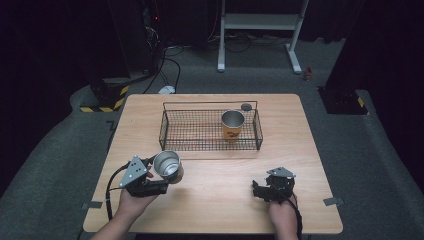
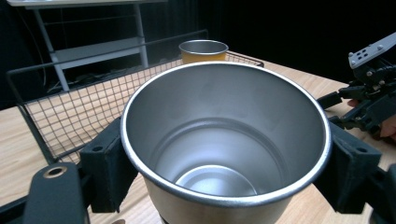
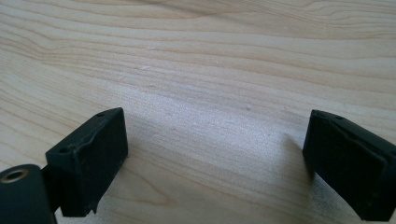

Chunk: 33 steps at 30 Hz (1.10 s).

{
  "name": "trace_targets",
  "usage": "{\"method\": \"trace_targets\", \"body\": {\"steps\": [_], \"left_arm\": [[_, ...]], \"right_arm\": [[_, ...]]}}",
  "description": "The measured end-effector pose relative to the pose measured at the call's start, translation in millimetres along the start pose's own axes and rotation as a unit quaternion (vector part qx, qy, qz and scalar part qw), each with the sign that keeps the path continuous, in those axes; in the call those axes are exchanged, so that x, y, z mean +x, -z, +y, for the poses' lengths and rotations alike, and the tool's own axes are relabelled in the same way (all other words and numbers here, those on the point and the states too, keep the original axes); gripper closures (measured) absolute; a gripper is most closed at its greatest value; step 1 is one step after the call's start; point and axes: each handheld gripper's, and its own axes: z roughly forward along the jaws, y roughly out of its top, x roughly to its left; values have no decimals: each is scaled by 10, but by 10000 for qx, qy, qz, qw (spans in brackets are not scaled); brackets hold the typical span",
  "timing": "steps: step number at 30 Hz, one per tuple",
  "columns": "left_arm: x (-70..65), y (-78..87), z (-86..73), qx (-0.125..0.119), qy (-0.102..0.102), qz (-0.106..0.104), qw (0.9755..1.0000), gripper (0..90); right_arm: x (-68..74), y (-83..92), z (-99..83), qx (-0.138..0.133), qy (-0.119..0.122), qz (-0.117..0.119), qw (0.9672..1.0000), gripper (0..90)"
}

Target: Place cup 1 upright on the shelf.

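Steel cup point(image 1: 167, 165) sits clamped in left tongs point(image 1: 159, 172), wire basket point(image 1: 210, 145) still ahead; right tongs point(image 1: 260, 190) gape empty over desk point(image 1: 215, 200).

On the bench point(image 1: 210, 200) a wire basket point(image 1: 172, 131) sits at the far middle. A cup point(image 1: 232, 125) stands upright inside the basket, toward its right end. A small round disc point(image 1: 246, 106) lies just behind the basket's far right corner. At the near left, the left gripper point(image 1: 155, 175) has a second cup point(image 1: 167, 166) between its fingers point(image 2: 105, 170), in front of the basket's left end. The right gripper point(image 1: 260, 190) is at the near right, well apart from both cups, its fingers point(image 3: 91, 156) over bare bench.
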Motion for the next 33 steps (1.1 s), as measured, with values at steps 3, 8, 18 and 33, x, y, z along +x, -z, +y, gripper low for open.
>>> {"method": "trace_targets", "body": {"steps": [3,8,18,33], "left_arm": [[9,-14,29,-7,31,71,10000,190],[30,-69,51,-36,74,190,9998,190],[86,-212,61,51,136,295,9995,190],[147,-396,156,85,268,507,9983,190]], "right_arm": [[-7,-3,10,34,4,9,10000,62],[-17,-5,16,29,46,30,10000,64],[-19,-2,5,-1,-9,-12,10000,67],[-17,-4,6,0,-18,-25,10000,66]]}}
